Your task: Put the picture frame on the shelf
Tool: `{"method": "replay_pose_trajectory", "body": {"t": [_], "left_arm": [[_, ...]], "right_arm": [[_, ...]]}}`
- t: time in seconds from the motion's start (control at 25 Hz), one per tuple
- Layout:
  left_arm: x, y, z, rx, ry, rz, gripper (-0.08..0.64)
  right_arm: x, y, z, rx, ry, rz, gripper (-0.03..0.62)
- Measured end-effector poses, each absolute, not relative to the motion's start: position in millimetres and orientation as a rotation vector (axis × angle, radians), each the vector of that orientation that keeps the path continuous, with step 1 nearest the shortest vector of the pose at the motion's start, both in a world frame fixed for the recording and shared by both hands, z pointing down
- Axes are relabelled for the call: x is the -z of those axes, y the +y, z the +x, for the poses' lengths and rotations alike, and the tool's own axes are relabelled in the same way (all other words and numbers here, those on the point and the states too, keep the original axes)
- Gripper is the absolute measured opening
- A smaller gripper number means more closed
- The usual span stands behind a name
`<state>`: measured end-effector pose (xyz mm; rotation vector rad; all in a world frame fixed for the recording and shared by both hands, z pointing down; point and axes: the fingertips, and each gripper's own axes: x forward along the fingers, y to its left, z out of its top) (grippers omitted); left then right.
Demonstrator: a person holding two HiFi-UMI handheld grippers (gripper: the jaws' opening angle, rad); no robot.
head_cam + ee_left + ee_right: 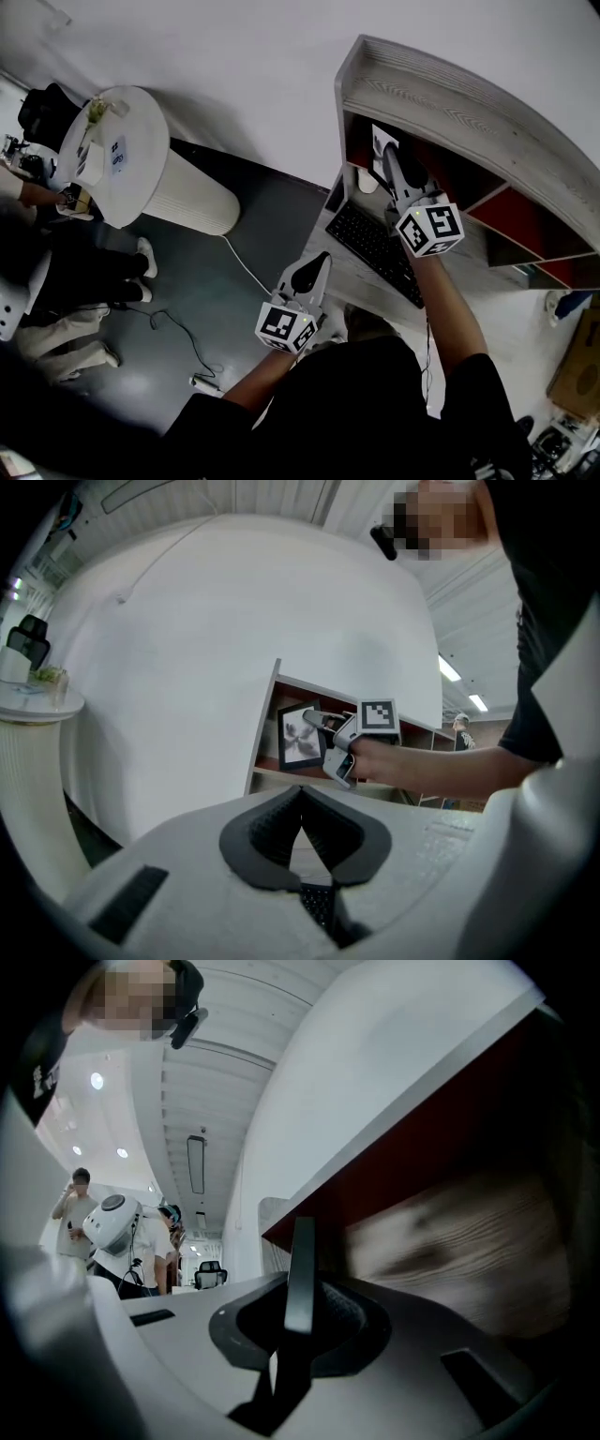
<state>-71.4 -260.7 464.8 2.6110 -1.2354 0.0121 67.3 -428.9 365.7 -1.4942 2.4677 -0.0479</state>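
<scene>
The right gripper (389,159) is reaching into the end compartment at the left of the shelf (450,103), a unit with a pale wood-grain top and red inner walls. Its fingers are pinching the picture frame (379,141). In the right gripper view the frame is showing edge-on as a thin dark strip standing between the two pads, which are pressing on it from both sides, with the red wall and a blurred wooden board just behind. In the left gripper view the frame is standing upright inside that compartment, its black border and light picture facing outward. Its lower edge is sitting just above or on the shelf board, and which of the two is not clear. The left gripper (322,261) is hanging lower and nearer the person, over the front edge of the desk (345,277) and well apart from the shelf. Its fingers are pressed together at the tips with nothing between them. A black keyboard (375,246) is lying on the desk between the two grippers, just in front of the shelf. Off to the left, a round white table (127,178) is standing on the dark floor, with other people's legs showing beside it.
</scene>
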Motion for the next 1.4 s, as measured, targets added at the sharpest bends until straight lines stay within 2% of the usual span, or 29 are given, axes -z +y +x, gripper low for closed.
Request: {"method": "replay_pose_trajectory", "body": {"t": [0.8,1.4], "left_arm": [[-473.2,-274.1,-84.7,0.007,-1.279,2.574,0.017],[-481.6,-270.4,-97.4,-0.035,-1.297,2.562,0.017]], "right_arm": [[-381.9,-480.4,75.6,0.021,2.57,-1.546,0.043],[-401.4,-480.8,78.4,-0.179,2.735,-1.652,0.102]]}}
